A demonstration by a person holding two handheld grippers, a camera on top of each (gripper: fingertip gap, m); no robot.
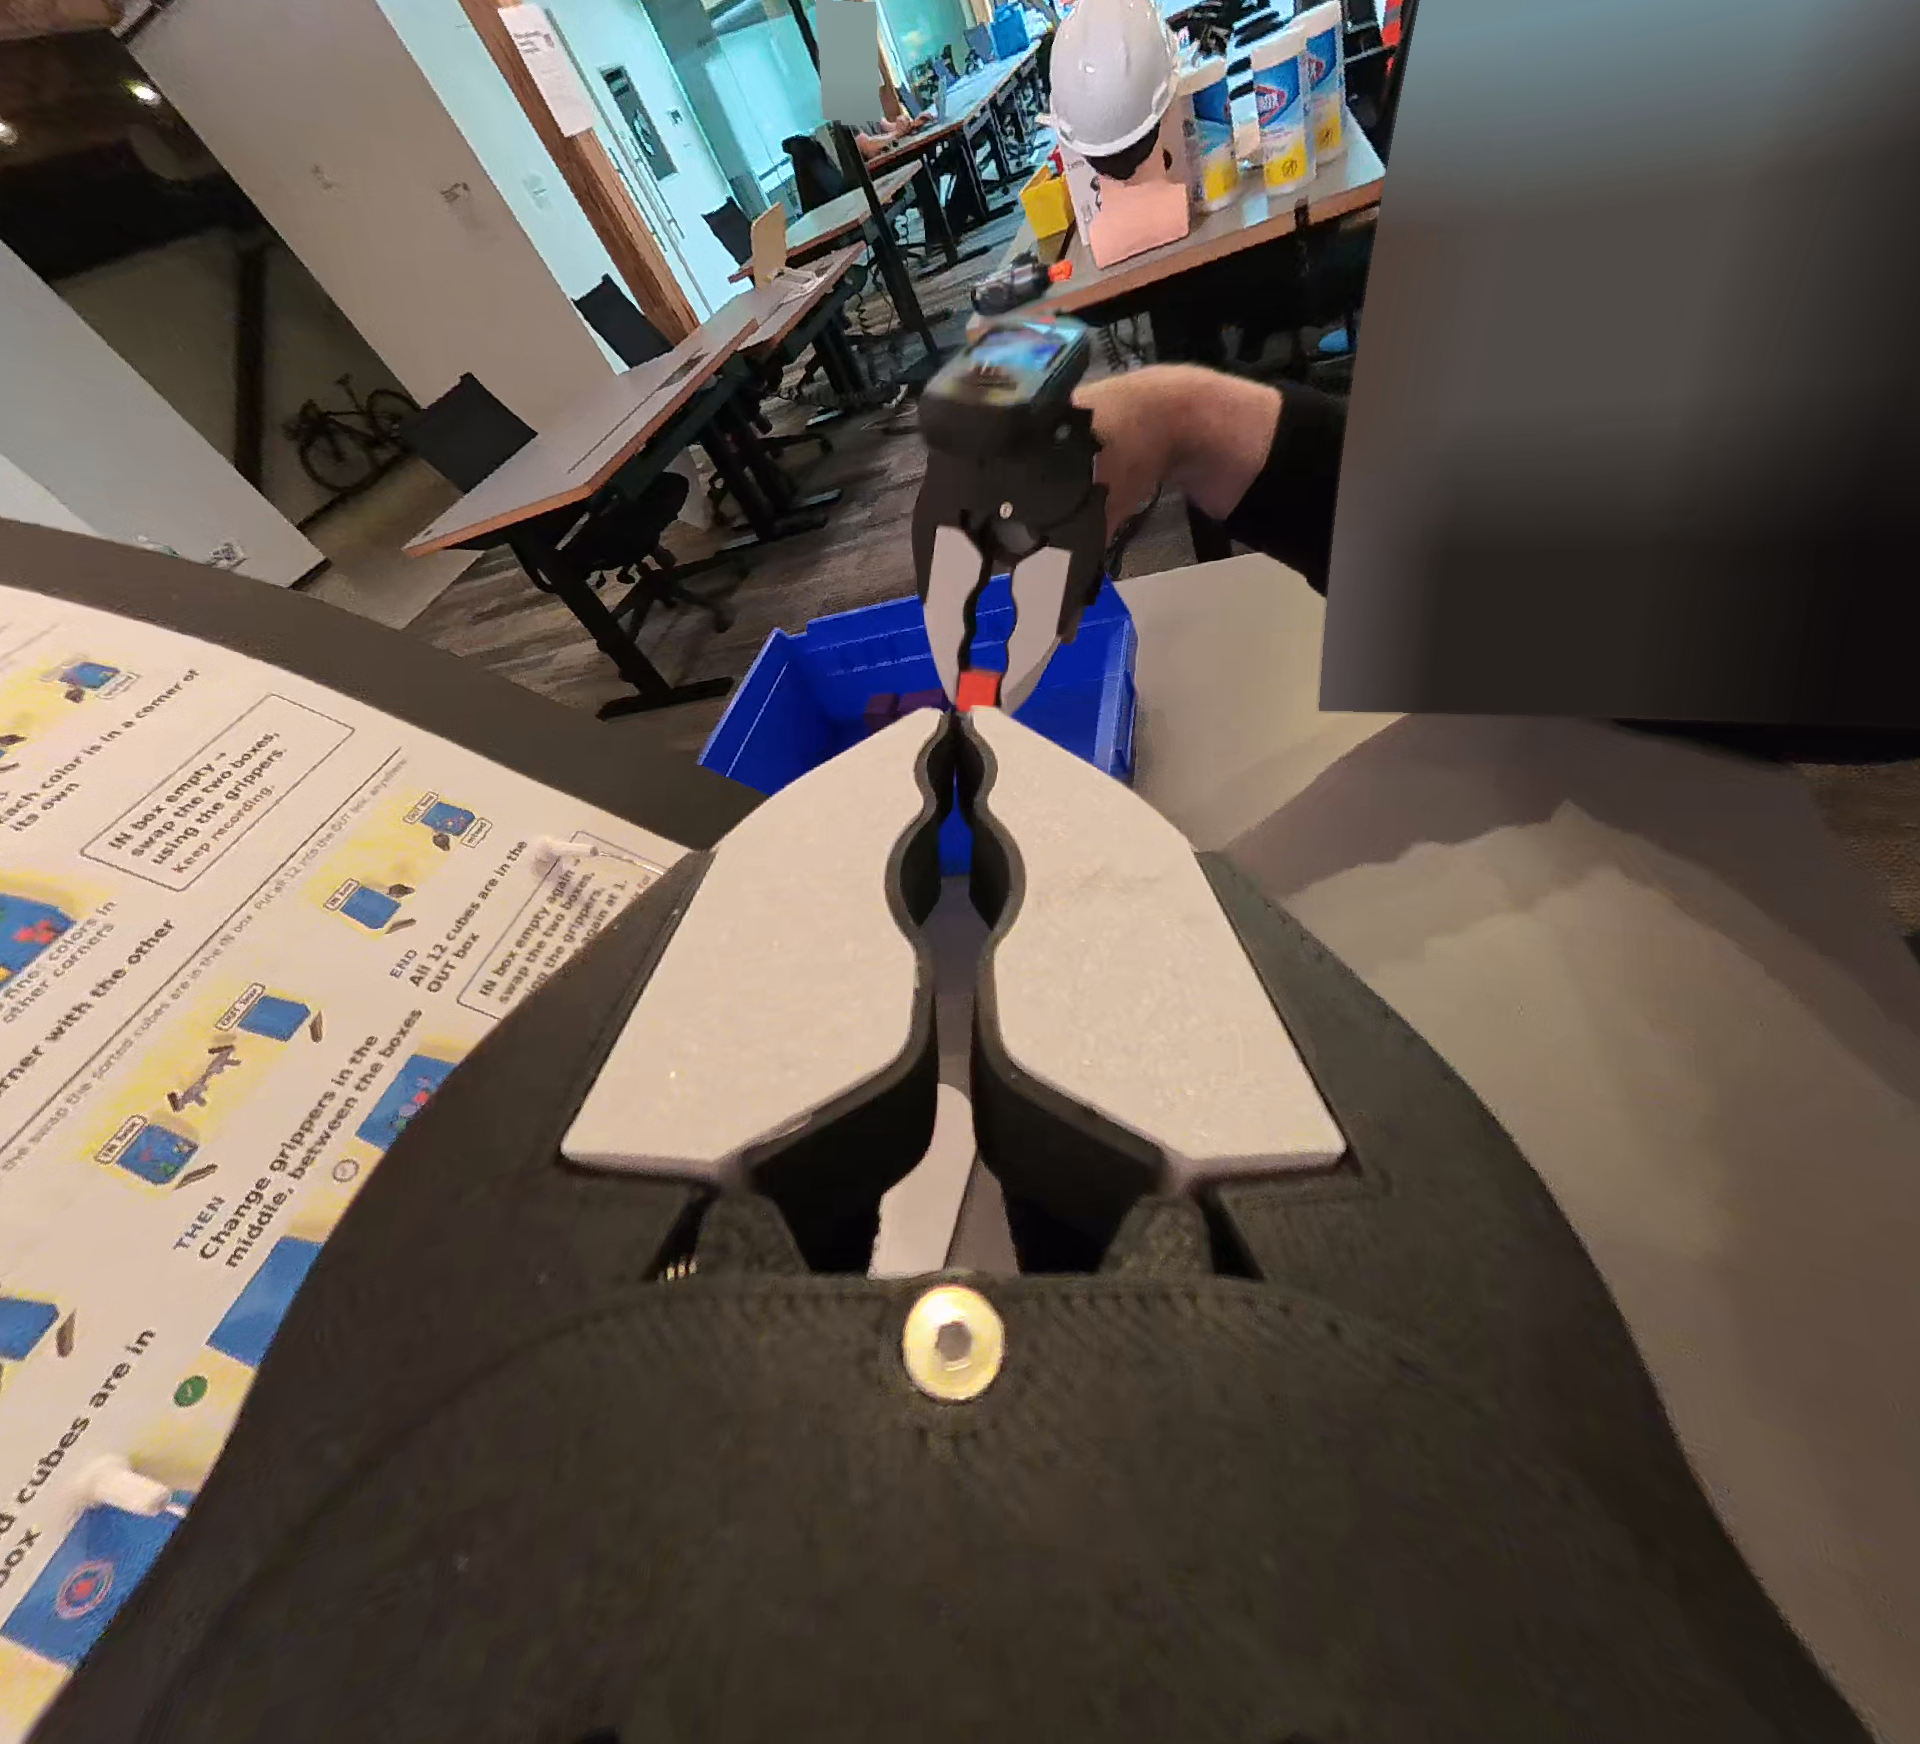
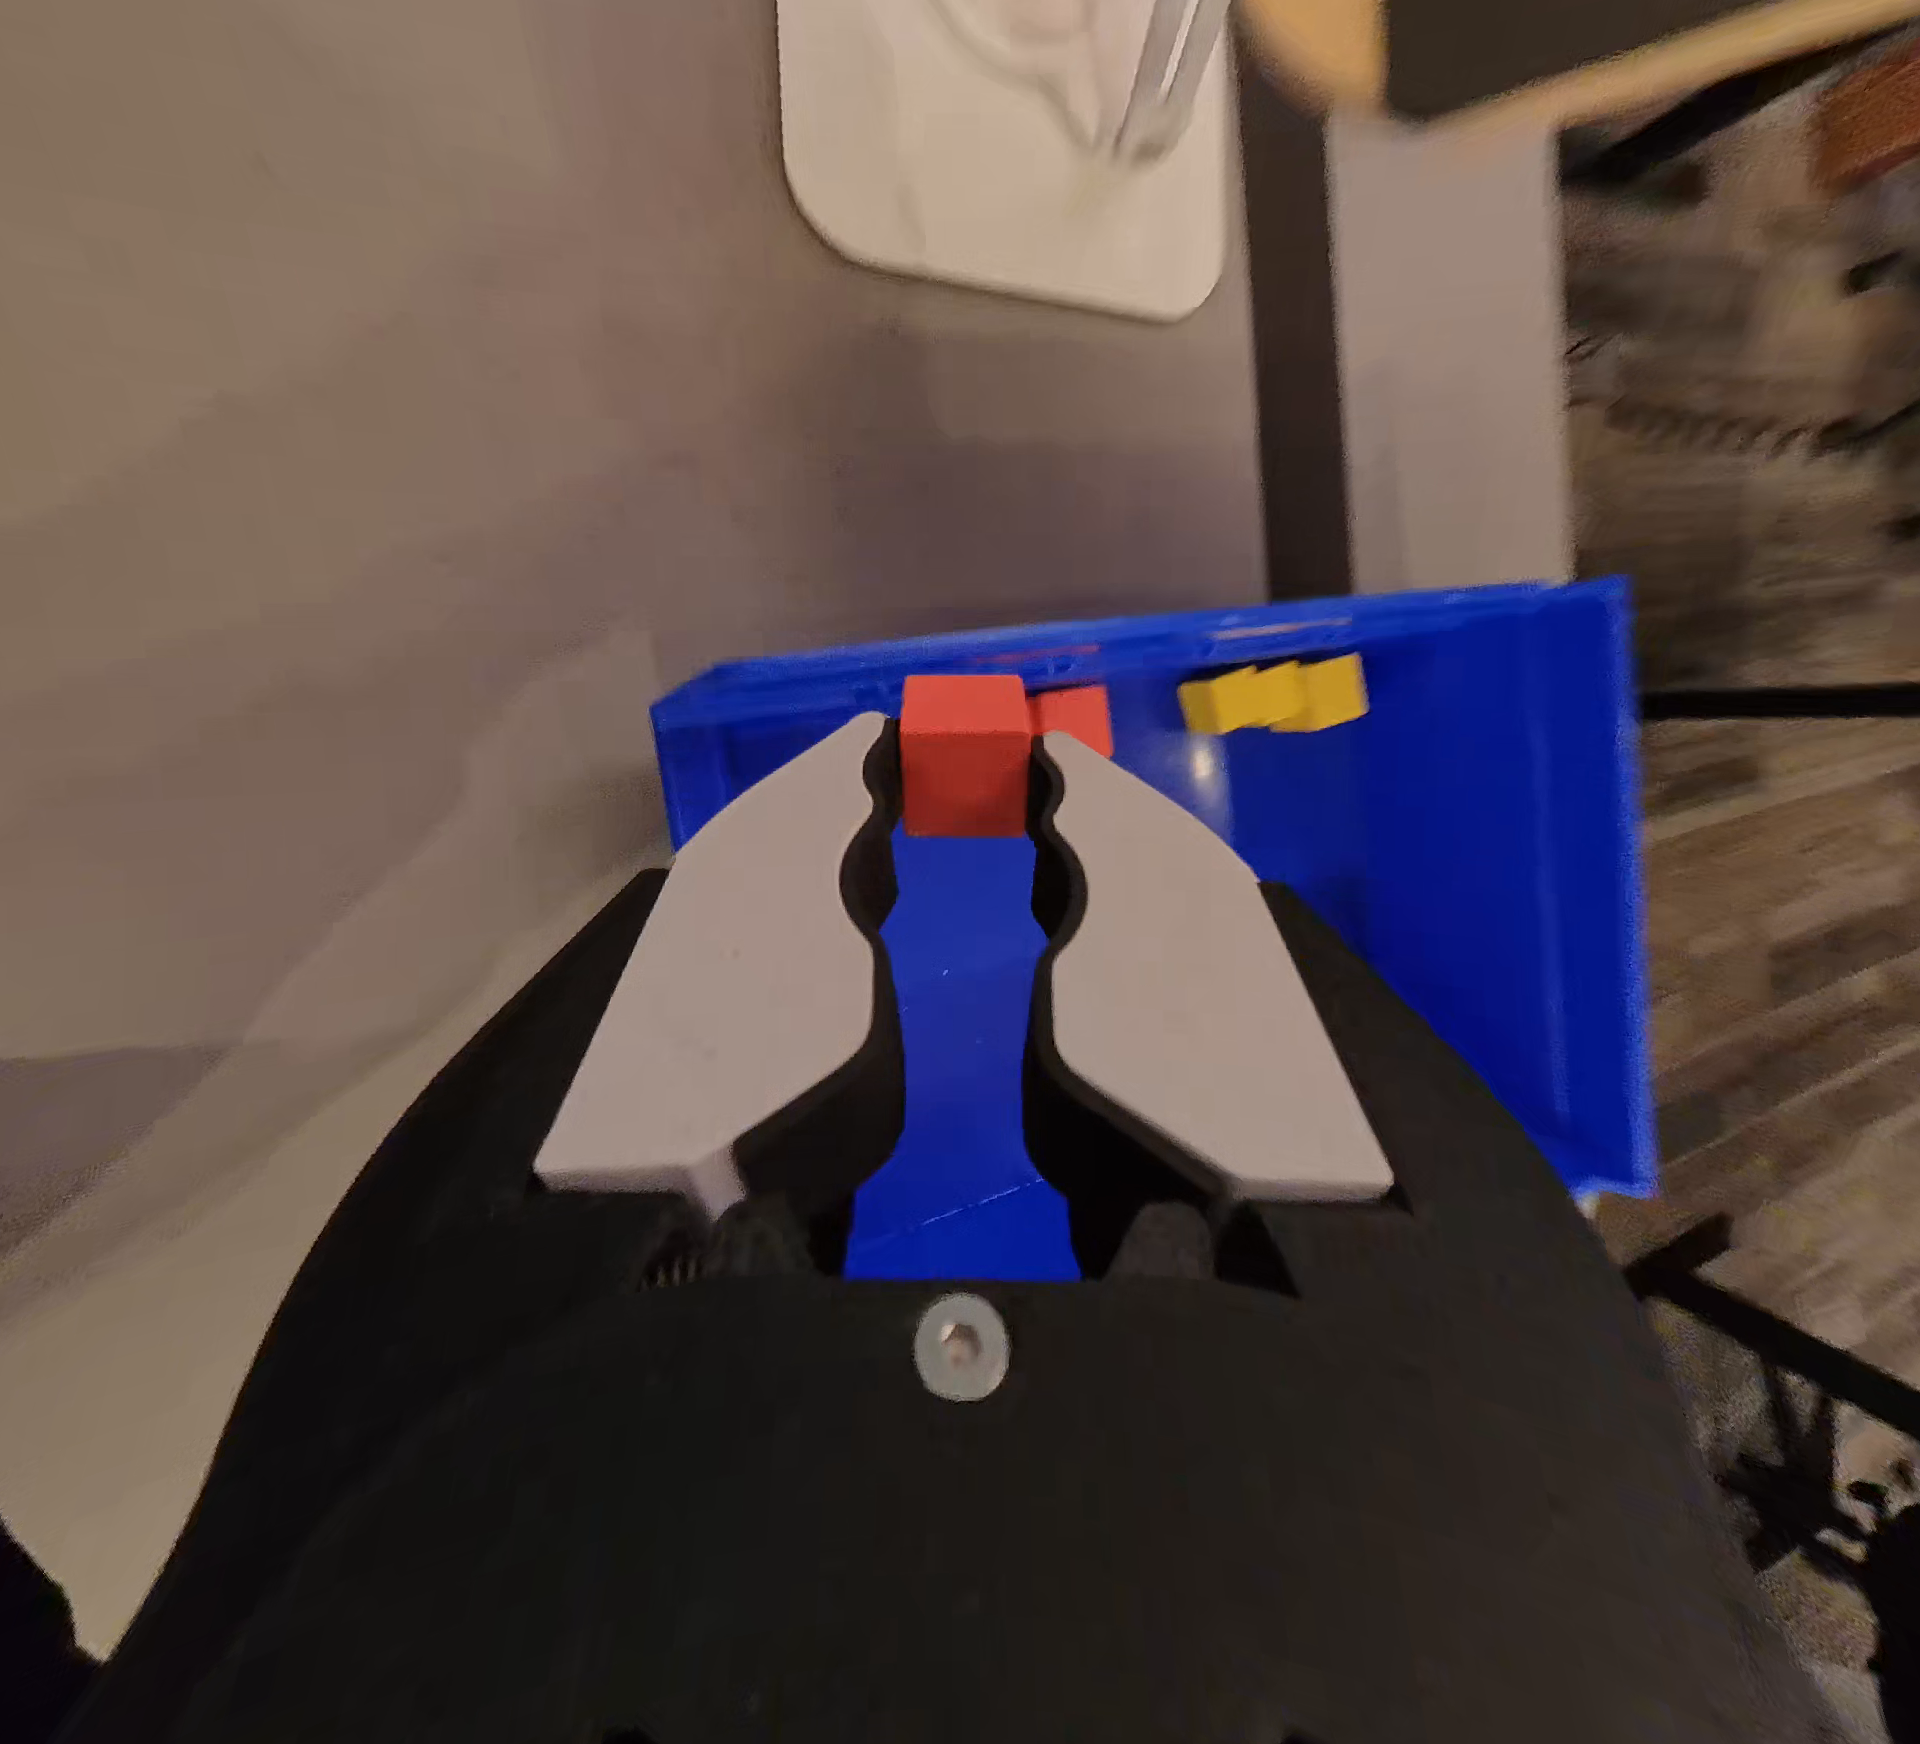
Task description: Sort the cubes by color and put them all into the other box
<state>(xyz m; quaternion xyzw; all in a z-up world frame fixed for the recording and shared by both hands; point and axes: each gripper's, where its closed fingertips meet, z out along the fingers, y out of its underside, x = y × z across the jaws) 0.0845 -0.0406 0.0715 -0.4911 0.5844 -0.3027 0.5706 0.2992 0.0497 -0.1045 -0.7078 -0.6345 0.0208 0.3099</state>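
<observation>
My right gripper [image 2: 964, 726] is shut on a red cube [image 2: 961, 764] and holds it over a blue box [image 2: 1434, 915]. Another red cube [image 2: 1075, 715] lies by the box's far wall, and yellow cubes [image 2: 1273, 692] lie farther right along that wall. In the left wrist view my left gripper [image 1: 958, 730] is shut and empty, pointing at the same blue box [image 1: 790, 707]. The right gripper [image 1: 982, 692] shows there above the box with the red cube [image 1: 977, 688] in its tips. A purple cube [image 1: 891, 707] shows inside the box.
A printed instruction sheet [image 1: 208, 967] lies on the table at the left. A white plate with a clear hook [image 2: 997, 63] is fixed on the grey surface beyond the box. The table edge and floor lie right of the box. Desks and a white hard hat [image 1: 1112, 68] stand behind. The gap from one gripper's tips to the other's is roughly 30 cm.
</observation>
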